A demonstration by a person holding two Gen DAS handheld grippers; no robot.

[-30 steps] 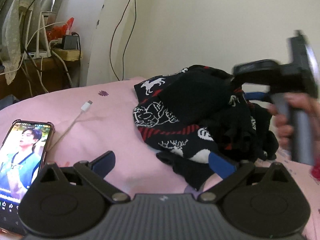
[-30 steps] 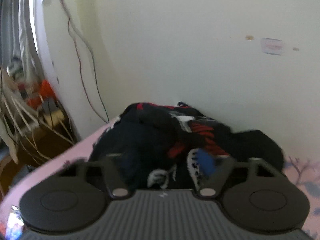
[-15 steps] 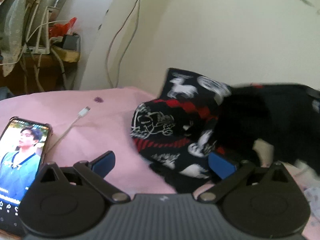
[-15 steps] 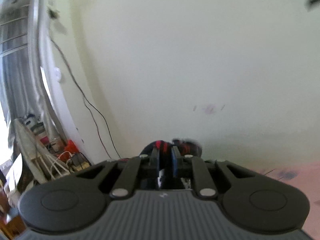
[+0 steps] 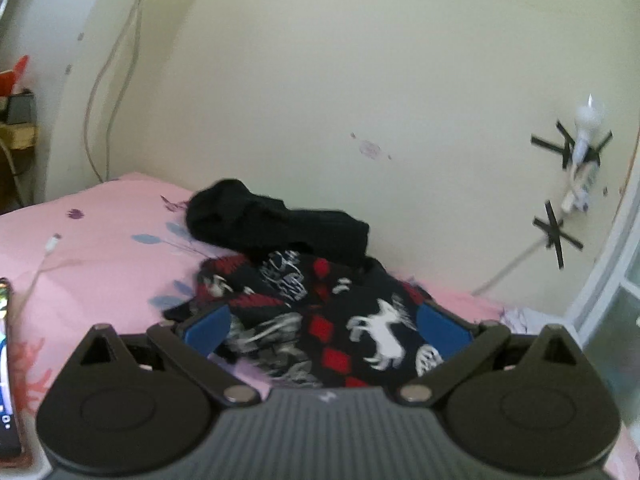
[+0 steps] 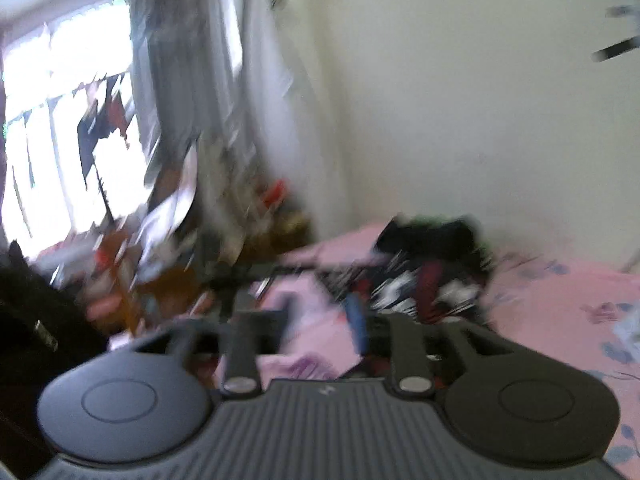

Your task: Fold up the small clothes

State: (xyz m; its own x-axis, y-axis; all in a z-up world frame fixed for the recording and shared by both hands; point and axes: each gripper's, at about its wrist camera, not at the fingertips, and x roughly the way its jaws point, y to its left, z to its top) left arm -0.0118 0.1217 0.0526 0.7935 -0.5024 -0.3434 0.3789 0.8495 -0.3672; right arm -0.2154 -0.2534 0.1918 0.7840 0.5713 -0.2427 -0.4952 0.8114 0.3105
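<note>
Inspecting left to right: phone (image 5: 5, 364) cut off at the left edge, cable (image 5: 48, 248) beside it on the pink bed (image 5: 104, 224). Left gripper (image 5: 324, 330) released, its spread fingers flanking the patterned garment (image 5: 320, 312) without pressing; black garment (image 5: 276, 224) lies beyond, near the wall. Risk: closing now may bunch several layers. Right gripper (image 6: 316, 328), just opening, holds nothing; its view is badly blurred
</note>
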